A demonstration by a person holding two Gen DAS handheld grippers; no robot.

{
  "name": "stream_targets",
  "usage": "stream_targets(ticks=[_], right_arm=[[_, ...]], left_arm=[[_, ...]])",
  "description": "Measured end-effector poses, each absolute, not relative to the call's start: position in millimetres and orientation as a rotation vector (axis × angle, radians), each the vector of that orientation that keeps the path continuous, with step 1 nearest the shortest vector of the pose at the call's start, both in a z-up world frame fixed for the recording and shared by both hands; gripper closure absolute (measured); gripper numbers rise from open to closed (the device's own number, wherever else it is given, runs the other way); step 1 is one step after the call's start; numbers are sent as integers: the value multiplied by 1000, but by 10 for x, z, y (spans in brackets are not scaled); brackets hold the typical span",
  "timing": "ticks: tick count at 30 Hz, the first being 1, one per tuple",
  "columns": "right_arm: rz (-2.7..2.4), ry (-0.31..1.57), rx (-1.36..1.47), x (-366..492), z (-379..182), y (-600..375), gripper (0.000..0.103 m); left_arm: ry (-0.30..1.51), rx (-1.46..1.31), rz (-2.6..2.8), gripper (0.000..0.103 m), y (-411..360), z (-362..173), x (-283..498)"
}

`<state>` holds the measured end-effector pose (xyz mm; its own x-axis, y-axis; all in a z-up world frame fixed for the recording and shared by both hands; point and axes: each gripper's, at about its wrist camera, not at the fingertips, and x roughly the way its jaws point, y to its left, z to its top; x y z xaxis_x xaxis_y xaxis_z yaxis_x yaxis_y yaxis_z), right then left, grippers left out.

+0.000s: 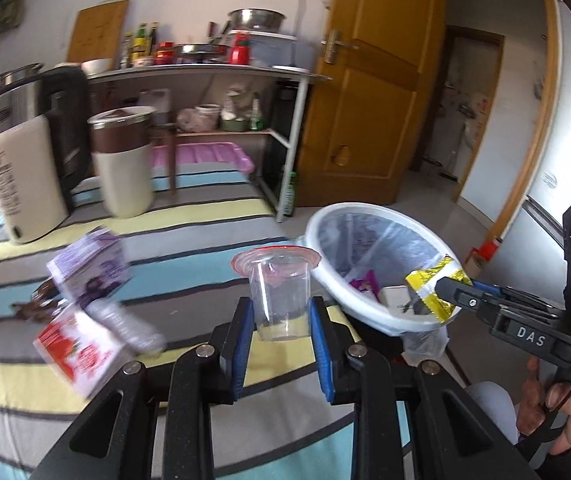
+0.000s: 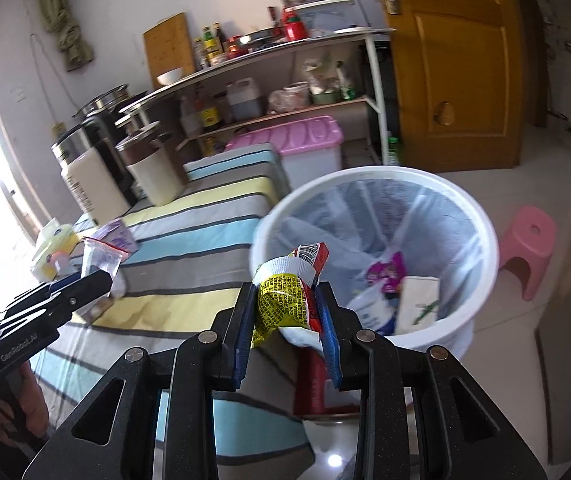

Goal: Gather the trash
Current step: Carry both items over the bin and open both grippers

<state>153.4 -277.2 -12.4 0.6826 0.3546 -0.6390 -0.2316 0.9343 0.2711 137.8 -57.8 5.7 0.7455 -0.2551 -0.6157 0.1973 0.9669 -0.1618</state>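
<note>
Left gripper (image 1: 281, 316) clamped on a clear plastic cup (image 1: 280, 300) with a red-edged peeled film lid, cup upright between the blue pads (image 1: 319, 344), held above the striped tablecloth (image 1: 189, 216). Right gripper (image 2: 287, 312) clamped on a crumpled yellow-and-red snack wrapper (image 2: 285, 300), wrapper sticking up between the pads. White trash bin (image 2: 481, 256) with clear liner sits just ahead and right of the right gripper; in the left view the wrapper (image 1: 437, 292) hangs over the bin's near rim (image 1: 365, 308). Bin already has a purple wrapper (image 2: 389, 272) and a white carton (image 2: 417, 300) inside. Left of the left gripper: purple carton (image 1: 93, 264) and red-white packet (image 1: 77, 356) on the cloth, blurred.
</note>
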Motion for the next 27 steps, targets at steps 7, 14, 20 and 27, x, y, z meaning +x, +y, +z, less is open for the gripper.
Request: stream_targets(ticks=[7,14,20,27], right_arm=[[269,758,185,1652,-192,-3008,72],[220,778,192,1813,-296,-3205,72],[198,794,200,1903,-358,-3328,70],[192,781,201,1921,-367,-3369,56]], left_arm=[[700,-67,-345,74,-963,22,1660],[730,-56,-417,74,-1287,-78,1947],[761,-46,-459,74,-1499,-178,2170],[791,-68,-493,68,-1577,-262,2322]])
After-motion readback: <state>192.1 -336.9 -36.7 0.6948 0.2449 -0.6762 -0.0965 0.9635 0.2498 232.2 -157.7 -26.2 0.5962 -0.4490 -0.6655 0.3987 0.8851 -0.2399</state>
